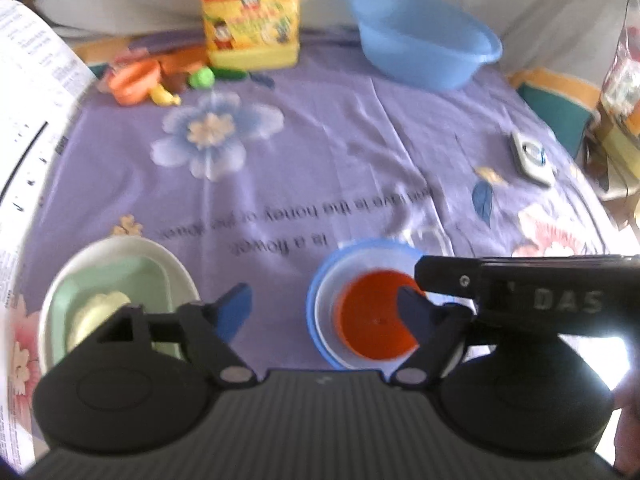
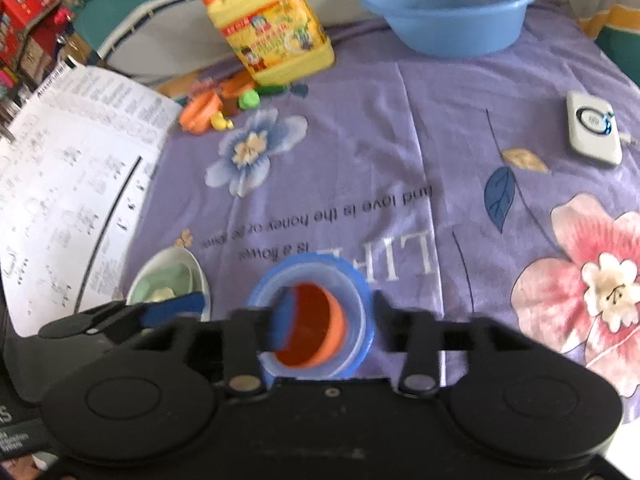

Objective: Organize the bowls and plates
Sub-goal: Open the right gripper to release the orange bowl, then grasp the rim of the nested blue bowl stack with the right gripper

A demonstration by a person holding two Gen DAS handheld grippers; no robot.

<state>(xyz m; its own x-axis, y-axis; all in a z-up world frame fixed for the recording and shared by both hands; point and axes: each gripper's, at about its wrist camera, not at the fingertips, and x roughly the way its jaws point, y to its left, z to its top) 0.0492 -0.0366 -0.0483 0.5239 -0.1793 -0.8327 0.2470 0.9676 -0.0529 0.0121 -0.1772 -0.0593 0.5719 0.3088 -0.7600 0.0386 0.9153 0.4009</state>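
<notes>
grippers tilt steeply down over the bench. left gripper (image 1: 326, 312) gapes, empty, between white dish (image 1: 168, 264) and nested bowls (image 1: 332, 280). right gripper (image 2: 324, 320) spreads around the orange bowl (image 2: 320, 320), not pressing. blue basin (image 2: 448, 12) sits far back.

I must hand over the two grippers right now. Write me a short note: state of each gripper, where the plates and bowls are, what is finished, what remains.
Left gripper: open, holding nothing, over the cloth between the two stacks.
Right gripper: open, holding nothing, with one finger over the orange bowl.
Bowls: the orange bowl sits inside a clear bowl, which sits in a blue bowl, near the front edge of the purple cloth.
Plates: a green dish with a small pale piece on it lies in a white plate, to the left of the bowls.
Done: both stacks look nested.
Left: probably only checking; the big blue basin at the back is empty.
</notes>
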